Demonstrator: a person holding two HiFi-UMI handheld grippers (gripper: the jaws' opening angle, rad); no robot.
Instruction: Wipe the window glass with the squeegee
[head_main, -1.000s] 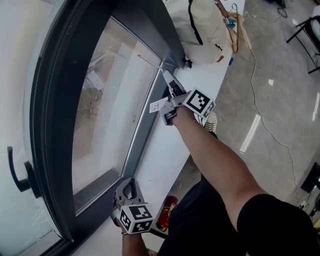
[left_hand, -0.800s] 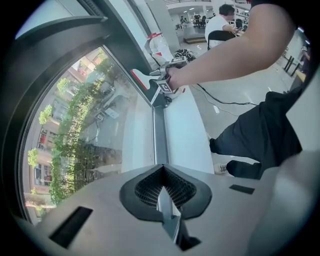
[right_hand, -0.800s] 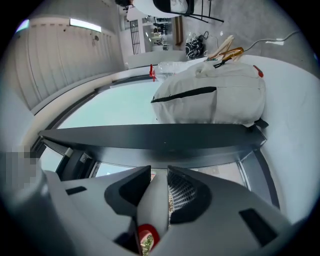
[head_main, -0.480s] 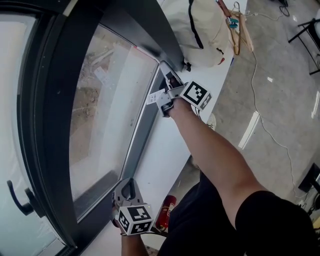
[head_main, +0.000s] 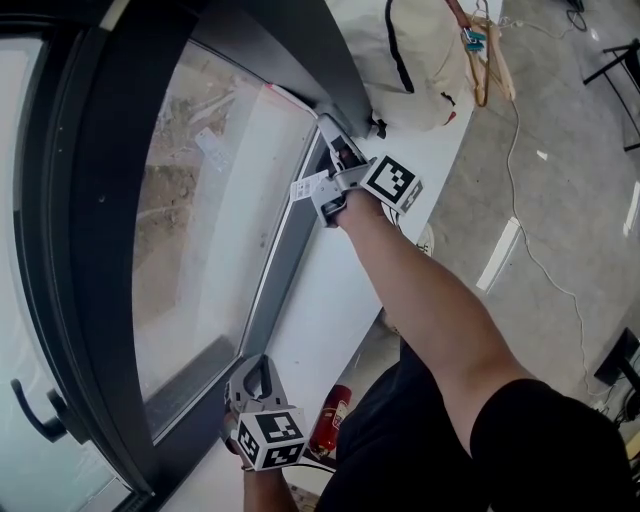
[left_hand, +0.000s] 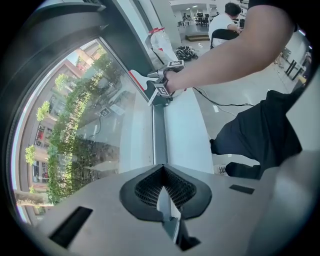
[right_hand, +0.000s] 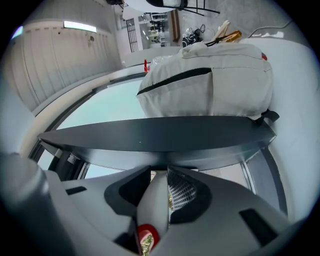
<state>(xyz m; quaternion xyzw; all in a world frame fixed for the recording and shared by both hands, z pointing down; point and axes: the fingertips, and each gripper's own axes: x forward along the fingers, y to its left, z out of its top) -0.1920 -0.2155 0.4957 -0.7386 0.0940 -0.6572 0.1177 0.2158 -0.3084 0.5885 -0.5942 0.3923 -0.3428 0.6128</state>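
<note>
Right, the right gripper has its jaws clamped tight on the squeegee. The pale handle with its red end fills the gap between the pads. In the head view that gripper sits up at about 12 o'clock at the end of an outstretched arm. The squeegee's red-edged blade reaches on toward 11 o'clock, into the far corner of the window glass. In the left gripper view the blade seems to lie against the pane just beside the dark window frame. A small white tag hangs off the tool next to the jaws.

Down at 6 o'clock in the head view, the left gripper hangs over the near end of the white sill. Its jaws are closed together with nothing between them, and it points along the sill toward the other gripper.

Further out, a beige bag with a black strap sits on the far end of the sill at 1 o'clock, just beyond the frame corner. Wooden hangers lie right behind it. A red cylinder stands below the sill at 6 o'clock, close to the left gripper's marker cube. A pale cable trails across the grey floor at 2 o'clock.
</note>
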